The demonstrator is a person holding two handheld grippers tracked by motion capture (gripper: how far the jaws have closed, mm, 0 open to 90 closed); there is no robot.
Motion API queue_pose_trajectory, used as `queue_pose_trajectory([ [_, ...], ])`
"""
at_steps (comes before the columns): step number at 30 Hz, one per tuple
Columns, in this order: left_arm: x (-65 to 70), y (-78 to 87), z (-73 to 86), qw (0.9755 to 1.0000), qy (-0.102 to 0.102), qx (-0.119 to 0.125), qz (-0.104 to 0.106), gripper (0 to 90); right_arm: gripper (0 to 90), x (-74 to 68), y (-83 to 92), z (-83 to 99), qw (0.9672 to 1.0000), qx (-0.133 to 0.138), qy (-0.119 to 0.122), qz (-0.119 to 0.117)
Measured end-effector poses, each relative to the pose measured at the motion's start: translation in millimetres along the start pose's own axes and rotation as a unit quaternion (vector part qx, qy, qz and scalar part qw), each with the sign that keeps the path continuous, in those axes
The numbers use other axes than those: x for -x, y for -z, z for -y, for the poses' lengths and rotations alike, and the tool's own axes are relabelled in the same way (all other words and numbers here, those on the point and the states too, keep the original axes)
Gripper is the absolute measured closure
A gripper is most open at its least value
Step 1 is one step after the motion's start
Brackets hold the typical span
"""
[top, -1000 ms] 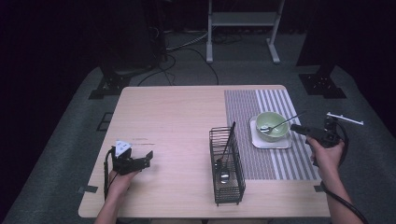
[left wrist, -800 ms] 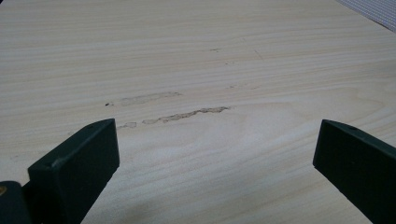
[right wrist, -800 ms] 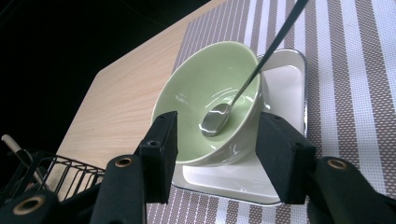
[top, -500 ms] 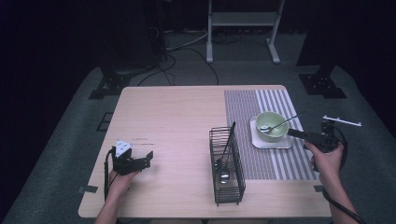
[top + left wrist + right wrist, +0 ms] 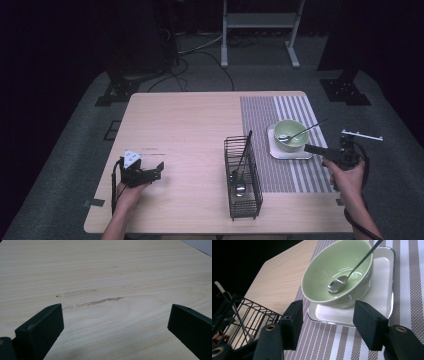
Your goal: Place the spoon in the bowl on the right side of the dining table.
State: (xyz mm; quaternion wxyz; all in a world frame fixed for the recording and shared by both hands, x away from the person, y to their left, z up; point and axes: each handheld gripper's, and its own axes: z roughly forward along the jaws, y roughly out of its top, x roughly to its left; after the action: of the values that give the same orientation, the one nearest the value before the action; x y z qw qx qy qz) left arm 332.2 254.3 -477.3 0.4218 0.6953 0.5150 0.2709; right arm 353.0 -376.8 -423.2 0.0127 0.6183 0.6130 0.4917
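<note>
Spoon (image 5: 295, 135) is sitting in the green bowl (image 5: 291, 133), scoop end down in the bottom and the long handle leaning out over the far right rim. In the right gripper view you can see the spoon (image 5: 342, 282) resting against the inside of the bowl (image 5: 322, 277) pretty clearly. The bowl sits on a small white square plate (image 5: 295, 152), and that's on the striped placemat (image 5: 280, 175) on the right side of the wooden table (image 5: 185, 130).

Right gripper (image 5: 314, 149) is just beside the plate, pointing at it from the right side. Its jaws have just been opening and they stand apart with nothing between them; the plate edge and the bowl are just beyond the tips (image 5: 327, 322), not touched. The person's right hand (image 5: 347, 172) holds it out over the right edge of the mat.

Left gripper (image 5: 155, 170) is way over on the left part of the table, well apart from all that, held low over bare wood. Its jaws are wide apart and empty too, just wood grain and a couple of scuff marks (image 5: 100, 301) in front of it.

Between the two hands there's a black wire basket (image 5: 242, 177) at the left edge of the mat with a few utensils standing in it, one long handle (image 5: 245, 147) poking out the top.
</note>
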Motion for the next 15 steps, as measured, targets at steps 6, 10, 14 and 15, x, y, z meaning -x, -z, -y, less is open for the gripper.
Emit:
queue_pose_trajectory([
  [6,0.2,-0.1,0.0,1.0000,0.000,0.000,0.000,0.0,38.7,-2.0,-1.0,7.3,1.0000,-0.005,0.003,-0.002],
  [10,0.2,-0.1,0.0,1.0000,-0.001,-0.001,-0.001,0.0,37.7,-4.3,-1.4,10.9,0.9999,-0.008,0.008,-0.003],
  [14,0.1,-0.1,0.0,1.0000,0.000,0.000,-0.001,0.0,36.9,-6.3,-2.1,15.7,0.9999,-0.012,0.012,-0.003],
  [15,0.2,-0.1,0.0,1.0000,0.000,0.000,-0.001,0.0,36.9,-6.3,-2.1,15.7,0.9999,-0.012,0.012,-0.003],
])
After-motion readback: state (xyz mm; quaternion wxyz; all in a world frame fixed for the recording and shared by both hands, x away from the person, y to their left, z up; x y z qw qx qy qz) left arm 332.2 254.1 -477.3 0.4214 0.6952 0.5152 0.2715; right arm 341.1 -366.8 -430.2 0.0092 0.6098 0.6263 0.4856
